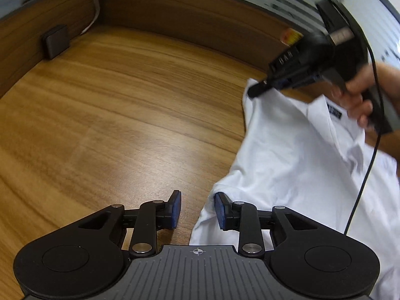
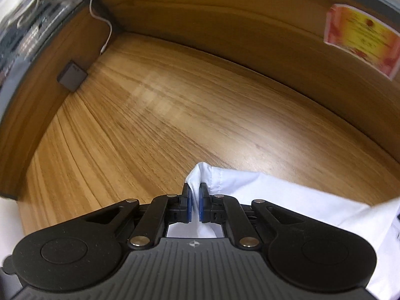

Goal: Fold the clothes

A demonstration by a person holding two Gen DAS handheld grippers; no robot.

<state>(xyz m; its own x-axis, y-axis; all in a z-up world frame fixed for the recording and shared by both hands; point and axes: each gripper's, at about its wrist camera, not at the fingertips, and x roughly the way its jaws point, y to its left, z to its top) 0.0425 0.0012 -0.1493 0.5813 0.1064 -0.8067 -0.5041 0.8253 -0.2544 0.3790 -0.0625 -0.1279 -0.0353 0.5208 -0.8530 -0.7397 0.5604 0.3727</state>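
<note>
A white cotton shirt [image 1: 295,155] lies crumpled on the wood-grain worktop [image 1: 120,115], toward its right side, with a black neck label [image 1: 334,111] showing inside the collar. The left gripper [image 1: 197,210] hovers low over the worktop with its blue-padded jaws spread apart and nothing between them; the right pad sits just at the shirt's near-left edge, though contact cannot be judged. The right gripper [image 2: 195,205] is clenched on a fold of the white shirt [image 2: 287,195], the cloth pinched between the blue pads and peaking up just beyond them. In the left wrist view a person's hand [image 1: 360,95] grips the right gripper's handle above the shirt. A small dark grey square block [image 2: 72,75] rests at the worktop's far-left corner against the wooden back panel [image 2: 225,25], near a thin white cable [image 2: 105,27]. A yellow-and-red card [image 2: 362,40] is fixed to that panel at the far right.
</note>
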